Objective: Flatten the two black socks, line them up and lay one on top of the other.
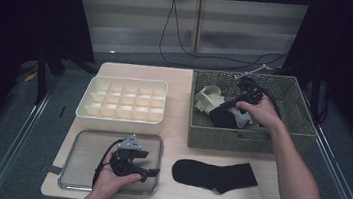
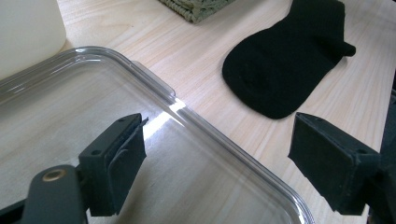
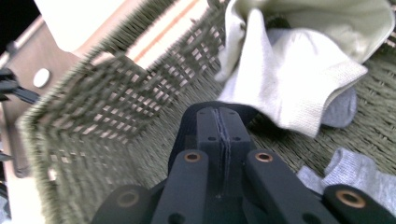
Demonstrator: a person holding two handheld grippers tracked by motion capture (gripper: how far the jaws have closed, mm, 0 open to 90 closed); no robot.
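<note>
A dark sock point(image 1: 224, 116) lies in the wicker basket point(image 1: 298, 124), near its front wall, beside a cream sock point(image 1: 209, 97) and a grey sock point(image 1: 241, 119); its long axis cannot be told, since it is bunched; the right gripper point(image 1: 237, 102) reaches down into the basket onto it, jaws pressed together, with dark fabric bulging around their tips in the right gripper view, so it appears clenched on that sock. A black sock point(image 1: 215, 175) lies flat on the table point(image 1: 181, 80) in front of the basket, long axis left to right, toe leftward; the left gripper point(image 1: 148, 173) hovers over the clear tray point(image 1: 84, 142), jaws wide apart, the black sock just beyond; a divided white box point(image 1: 123, 101) sits behind the tray.
</note>
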